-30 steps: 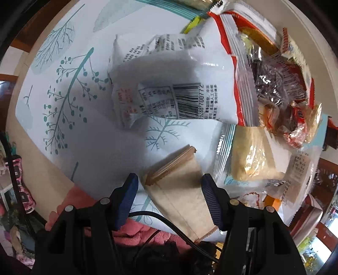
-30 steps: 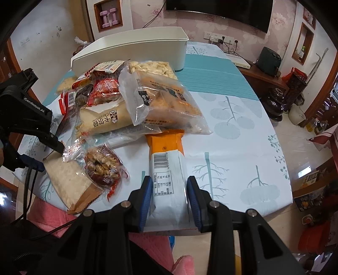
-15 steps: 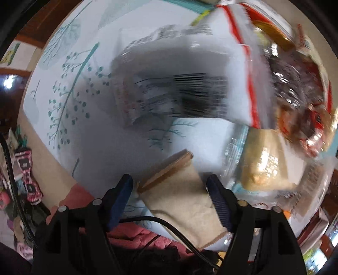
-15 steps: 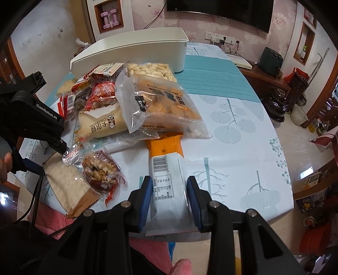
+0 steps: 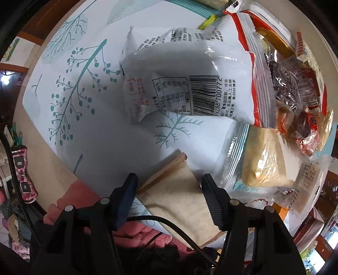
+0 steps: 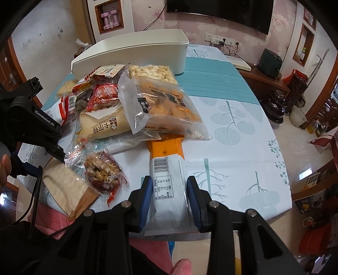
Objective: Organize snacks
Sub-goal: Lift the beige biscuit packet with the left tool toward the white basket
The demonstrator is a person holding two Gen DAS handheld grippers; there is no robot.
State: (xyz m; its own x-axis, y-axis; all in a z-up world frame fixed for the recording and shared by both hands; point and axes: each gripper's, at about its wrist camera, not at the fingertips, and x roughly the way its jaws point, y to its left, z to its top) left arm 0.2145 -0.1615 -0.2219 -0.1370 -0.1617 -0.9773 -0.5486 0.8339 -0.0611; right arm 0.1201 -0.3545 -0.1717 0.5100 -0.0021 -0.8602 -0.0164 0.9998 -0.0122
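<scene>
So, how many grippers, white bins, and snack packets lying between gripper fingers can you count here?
Grippers: 2 (left gripper, right gripper)
White bins: 1 (white bin)
Packets between fingers: 2 (beige packet, orange-and-white packet)
Total: 5

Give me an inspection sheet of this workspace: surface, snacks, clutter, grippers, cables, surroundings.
Surface: table under a white cloth printed with teal trees, teal band at the far end.
Job's things: white-and-orange packet between the right fingers; tan packet between the left fingers; heap of snack bags beyond; white bin behind the heap.
Clutter: nothing seen apart from the snacks.
Grippers: right gripper shut on the white-and-orange packet; left gripper open, astride the tan packet.
Cables: black cable crossing under the left gripper.
Surroundings: television on the wall, wall sockets, wooden sideboard.
</scene>
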